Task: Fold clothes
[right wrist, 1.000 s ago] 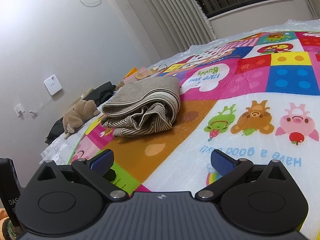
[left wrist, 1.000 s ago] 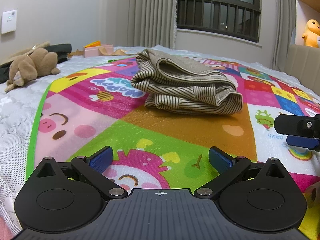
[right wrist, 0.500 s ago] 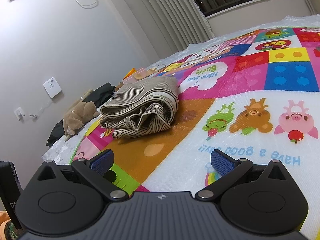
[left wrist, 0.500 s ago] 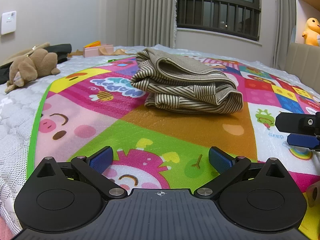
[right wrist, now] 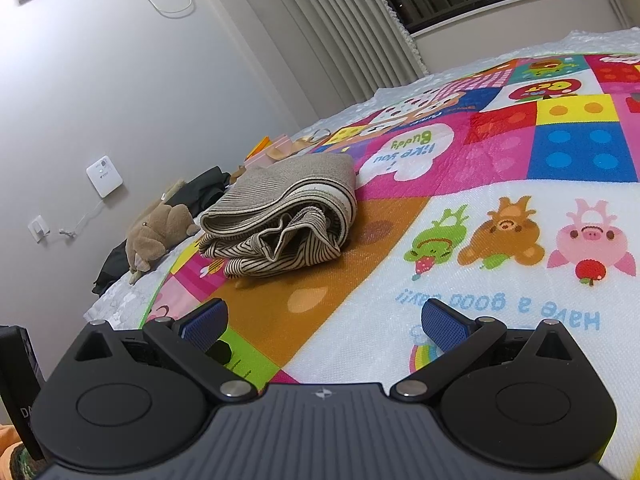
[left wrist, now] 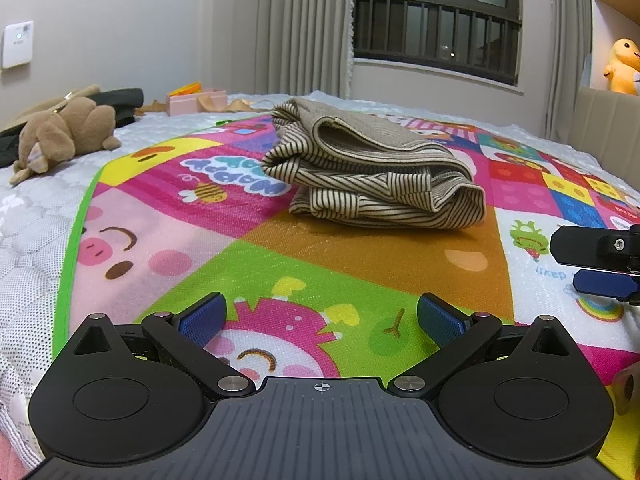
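Almost nothing has shifted since the earlier frames; only the right view has tilted a touch. Nearest, the left gripper (left wrist: 320,318) and right gripper (right wrist: 324,320) hover spread and empty over the play mat (left wrist: 360,256). Beyond them, the striped garment (left wrist: 372,176) lies folded into a bundle, apparently finished. Farther off, a pink box (left wrist: 192,100) sits, contents unclear.

Bedroom clutter around a cartoon play mat (left wrist: 168,256).
Brown plush toy (left wrist: 60,132) lies on the white quilt (left wrist: 28,232) left of the mat, pink box (left wrist: 192,100) behind it, orange plush (left wrist: 624,66) on a shelf, curtains (left wrist: 296,28) beside the window (left wrist: 436,20).
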A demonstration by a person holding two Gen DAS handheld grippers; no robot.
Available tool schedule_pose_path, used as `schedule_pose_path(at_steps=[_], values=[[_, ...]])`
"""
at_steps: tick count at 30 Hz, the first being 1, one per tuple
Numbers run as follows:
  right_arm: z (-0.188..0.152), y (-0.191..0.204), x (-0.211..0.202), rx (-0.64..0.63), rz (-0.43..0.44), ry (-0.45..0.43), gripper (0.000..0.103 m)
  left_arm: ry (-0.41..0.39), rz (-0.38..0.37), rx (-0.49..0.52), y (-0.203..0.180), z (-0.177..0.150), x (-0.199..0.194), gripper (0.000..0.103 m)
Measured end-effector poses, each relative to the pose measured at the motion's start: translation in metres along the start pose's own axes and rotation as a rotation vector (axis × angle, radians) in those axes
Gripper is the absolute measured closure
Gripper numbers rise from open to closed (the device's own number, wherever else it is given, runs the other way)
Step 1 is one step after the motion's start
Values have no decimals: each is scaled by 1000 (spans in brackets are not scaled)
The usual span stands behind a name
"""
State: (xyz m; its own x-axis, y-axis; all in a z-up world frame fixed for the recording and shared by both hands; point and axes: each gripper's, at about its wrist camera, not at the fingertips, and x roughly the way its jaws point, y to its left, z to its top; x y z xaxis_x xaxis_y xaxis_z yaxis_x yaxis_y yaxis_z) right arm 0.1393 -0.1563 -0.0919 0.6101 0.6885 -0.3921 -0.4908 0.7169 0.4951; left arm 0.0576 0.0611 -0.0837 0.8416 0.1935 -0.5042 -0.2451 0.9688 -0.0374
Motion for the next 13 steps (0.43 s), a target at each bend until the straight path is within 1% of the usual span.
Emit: schedule_pose_path(at_steps=[6, 11, 12, 13], values=[[1, 0, 0, 0, -4, 4, 0, 0, 2, 2, 0, 0, 0, 0], [3, 3, 4, -13, -32, 28, 0, 10, 3, 14, -1, 3, 0, 0], [4, 7, 4, -27, -50, 34, 0, 12, -11, 8, 0, 5, -1, 0], [5, 11, 5, -42, -69, 40, 0, 14, -44, -6, 5, 7, -3, 0]])
